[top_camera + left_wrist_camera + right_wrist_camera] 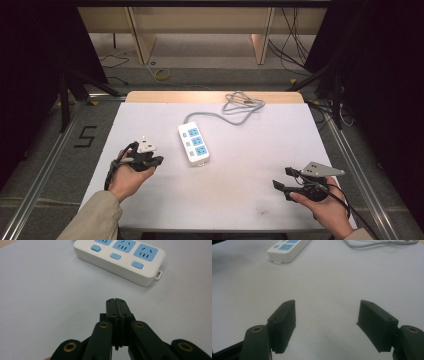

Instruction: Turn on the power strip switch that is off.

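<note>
Table (pixel 240 185) first: white top, mostly bare, person seated at the near edge with a gripper in each hand. Power strip (pixel 193 143) lies near the middle, white body with three blue socket faces, long axis running roughly near-to-far with a slight tilt, its grey cable (pixel 235 111) leaving the far end and coiling at the table's far edge.

Left gripper (pixel 150 161) sits just left of the strip's near end, pointed toward it, jaws pressed together with nothing between them (the left gripper view shows the two black tips meeting flat, bare table beneath). From that view the strip (pixel 122 258) lies ahead and to the right, near but not touching, blue switch buttons along its facing edge, small hanging tab on the end.

Right gripper (pixel 282 177) rests well apart at the near right, jaws spread wide and empty; in its own view the strip (pixel 287 250) is far off to the upper left.

Key relation: left hand is clearly the nearer one, strip just to its right and slightly farther up the table. Likely next move is a closed-tip poke at a switch button, which needs the tips aimed onto the strip's top face.
</note>
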